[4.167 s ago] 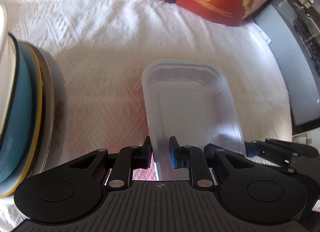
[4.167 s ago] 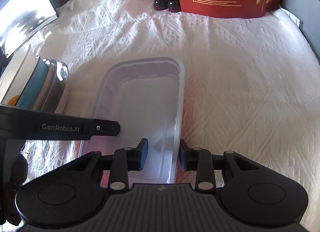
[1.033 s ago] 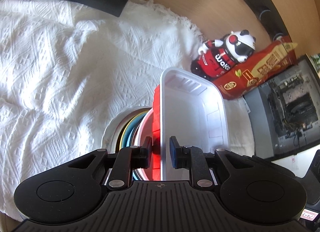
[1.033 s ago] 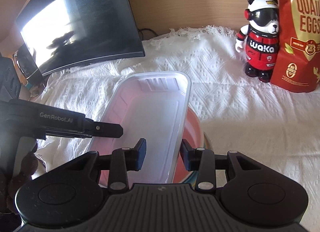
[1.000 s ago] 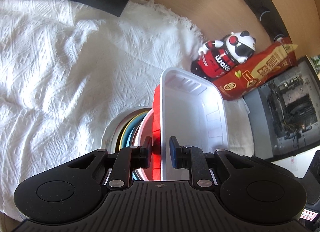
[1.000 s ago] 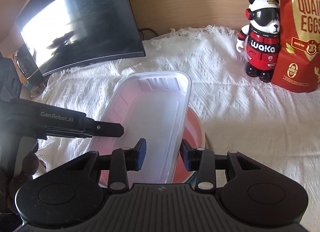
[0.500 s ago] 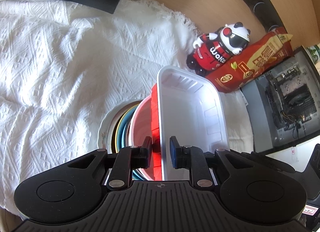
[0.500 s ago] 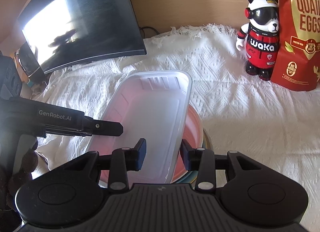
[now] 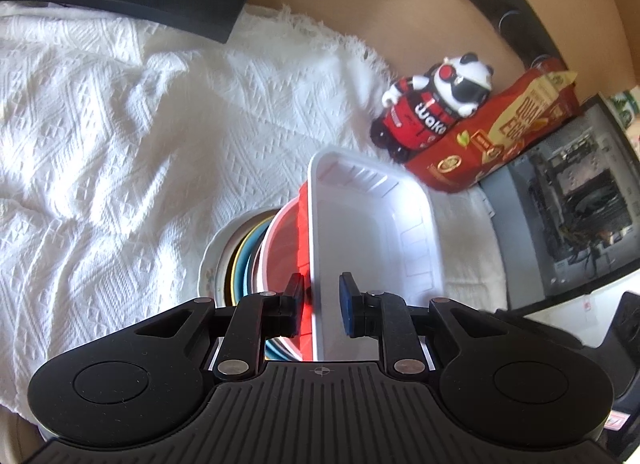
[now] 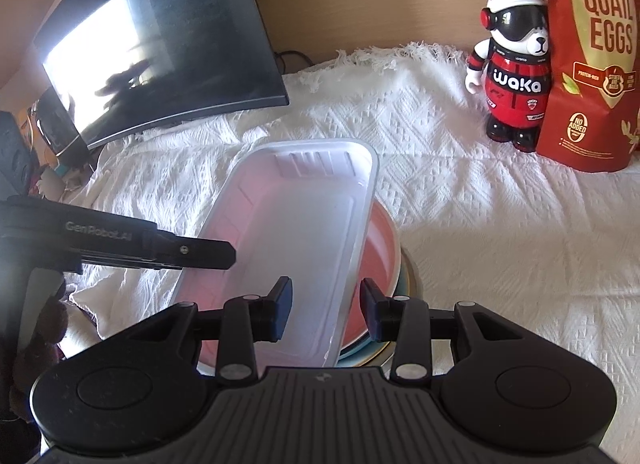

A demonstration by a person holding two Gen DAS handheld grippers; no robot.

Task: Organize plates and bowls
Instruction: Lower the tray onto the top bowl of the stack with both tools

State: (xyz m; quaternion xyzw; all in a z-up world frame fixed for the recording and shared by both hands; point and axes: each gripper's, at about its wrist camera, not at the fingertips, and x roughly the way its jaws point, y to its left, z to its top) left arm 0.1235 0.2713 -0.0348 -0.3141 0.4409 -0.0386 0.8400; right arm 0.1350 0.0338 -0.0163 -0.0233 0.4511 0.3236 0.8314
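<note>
A white rectangular plastic tray [image 9: 372, 232] [image 10: 296, 232] lies over a stack of dishes: a red bowl [image 9: 286, 248] [image 10: 380, 248] on top, blue and yellow-rimmed dishes [image 9: 240, 260] under it, and a white flowered plate [image 9: 208, 268] at the bottom. My left gripper [image 9: 320, 304] is shut on the tray's left rim. My right gripper [image 10: 324, 312] straddles the right rim and is shut on it. In the right wrist view the left gripper [image 10: 160, 248] comes in from the left. Whether the tray touches the bowl I cannot tell.
A white knitted cloth [image 9: 100, 143] [image 10: 500, 223] covers the table. A dark monitor [image 10: 160, 43] stands at the back left. A panda figure [image 10: 512, 63] and a red quail-egg bag [image 10: 596, 55] stand at the back right. An open computer case [image 9: 568, 215] is beyond the table's right edge.
Four seconds ago the tray lay on the cloth beside the stack; now both grippers hold it over the stack. In the last second it has barely shifted.
</note>
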